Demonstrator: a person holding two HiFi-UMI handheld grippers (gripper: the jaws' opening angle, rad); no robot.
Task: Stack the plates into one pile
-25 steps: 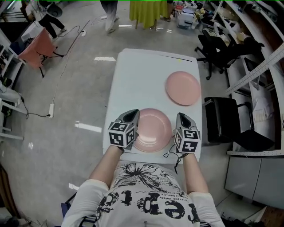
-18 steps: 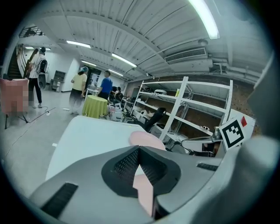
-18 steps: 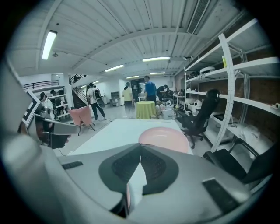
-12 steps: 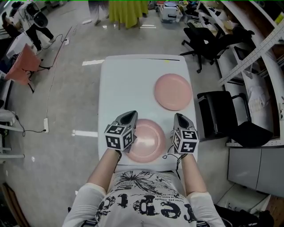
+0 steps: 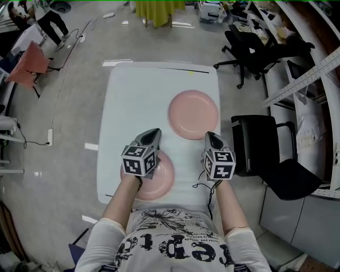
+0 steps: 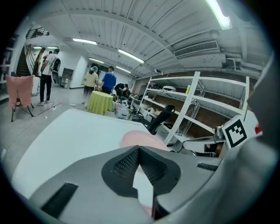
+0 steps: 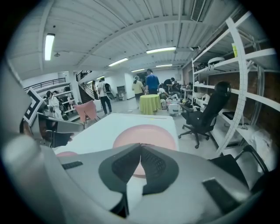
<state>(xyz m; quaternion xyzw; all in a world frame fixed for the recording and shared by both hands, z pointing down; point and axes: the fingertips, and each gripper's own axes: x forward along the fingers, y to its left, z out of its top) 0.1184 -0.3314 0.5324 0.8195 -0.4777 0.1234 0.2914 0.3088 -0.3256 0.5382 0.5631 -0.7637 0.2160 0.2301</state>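
Two pink plates lie apart on a white table [image 5: 133,101]. The far plate [image 5: 194,114] sits right of the table's middle; it also shows as the far plate [image 7: 146,132] just beyond my right jaws and as the far plate [image 6: 140,139] ahead of my left jaws. The near plate [image 5: 159,178] lies by the front edge, partly hidden under my left gripper [image 5: 154,132]. My right gripper [image 5: 211,135] hovers right of it, just short of the far plate's near right rim. Both grippers are shut and hold nothing: left gripper [image 6: 139,148], right gripper [image 7: 141,145].
A black chair [image 5: 257,143] stands close to the table's right edge, with more office chairs [image 5: 249,48] and shelving [image 5: 313,79] behind it. People and a yellow-covered table [image 5: 159,10] are at the far end. Bare floor lies to the left.
Both grippers have moved forward over the table, from flanking the near plate to reaching toward the far plate. The left one now covers part of the near plate. Both stay shut.
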